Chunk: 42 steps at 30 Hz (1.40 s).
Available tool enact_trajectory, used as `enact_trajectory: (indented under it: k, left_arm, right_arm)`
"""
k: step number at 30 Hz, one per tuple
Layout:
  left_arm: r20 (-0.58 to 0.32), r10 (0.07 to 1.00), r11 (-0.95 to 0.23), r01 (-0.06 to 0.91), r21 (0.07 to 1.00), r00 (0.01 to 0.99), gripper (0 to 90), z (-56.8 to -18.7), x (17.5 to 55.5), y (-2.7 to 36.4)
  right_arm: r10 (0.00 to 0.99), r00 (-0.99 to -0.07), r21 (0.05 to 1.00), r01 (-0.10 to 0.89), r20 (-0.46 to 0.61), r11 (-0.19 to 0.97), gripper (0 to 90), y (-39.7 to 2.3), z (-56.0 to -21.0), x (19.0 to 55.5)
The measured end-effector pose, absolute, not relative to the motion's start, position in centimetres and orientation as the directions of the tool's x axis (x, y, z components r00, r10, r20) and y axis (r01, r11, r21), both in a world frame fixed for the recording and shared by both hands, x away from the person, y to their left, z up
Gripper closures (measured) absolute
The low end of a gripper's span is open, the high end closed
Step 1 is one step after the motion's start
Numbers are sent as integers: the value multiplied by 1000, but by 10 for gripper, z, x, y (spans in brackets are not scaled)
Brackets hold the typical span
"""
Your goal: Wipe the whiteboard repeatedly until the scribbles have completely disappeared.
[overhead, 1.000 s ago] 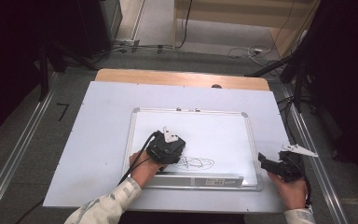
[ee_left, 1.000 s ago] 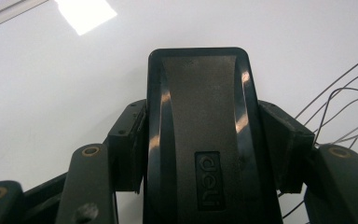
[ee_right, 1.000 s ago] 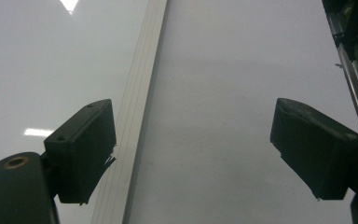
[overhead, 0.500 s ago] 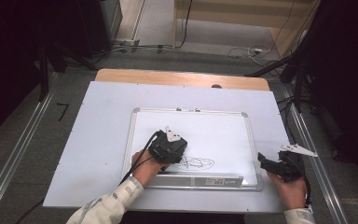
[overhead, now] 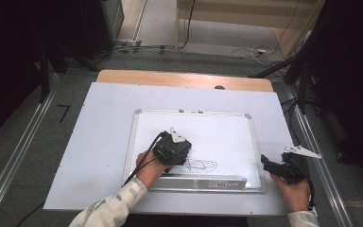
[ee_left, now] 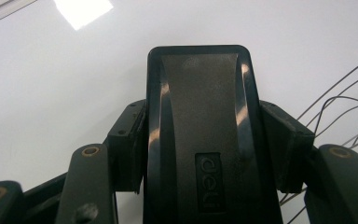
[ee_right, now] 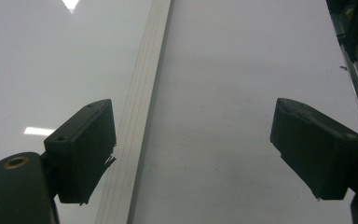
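A white whiteboard with a silver frame lies flat on the table. A black scribble marks its near part. My left gripper rests on the board just left of the scribble, shut on a black board eraser. Its pads press on both long sides of the eraser, and scribble lines run off to the right. My right gripper sits low at the board's right near corner, open, with nothing between its jaws. In the right gripper view they straddle the board's frame strip.
The board lies on a white table top with a wooden strip along the far edge. A metal pen tray runs along the board's near edge. Metal rails flank the table, and cables lie on the floor beyond.
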State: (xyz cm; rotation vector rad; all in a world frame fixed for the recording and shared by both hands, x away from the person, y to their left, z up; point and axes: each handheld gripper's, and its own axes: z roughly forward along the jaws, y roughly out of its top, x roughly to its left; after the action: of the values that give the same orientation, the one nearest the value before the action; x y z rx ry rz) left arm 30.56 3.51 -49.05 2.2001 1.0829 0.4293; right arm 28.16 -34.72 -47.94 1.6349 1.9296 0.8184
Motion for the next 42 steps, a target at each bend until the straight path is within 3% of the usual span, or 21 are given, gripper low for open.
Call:
enact_trajectory:
  k: [42]
  left_arm:
    - [17, 760, -487, 552, 677, 649, 405, -491, 305, -16]
  right_arm:
    - [984, -176, 710, 696, 18, 111, 129, -347, -479, 282]
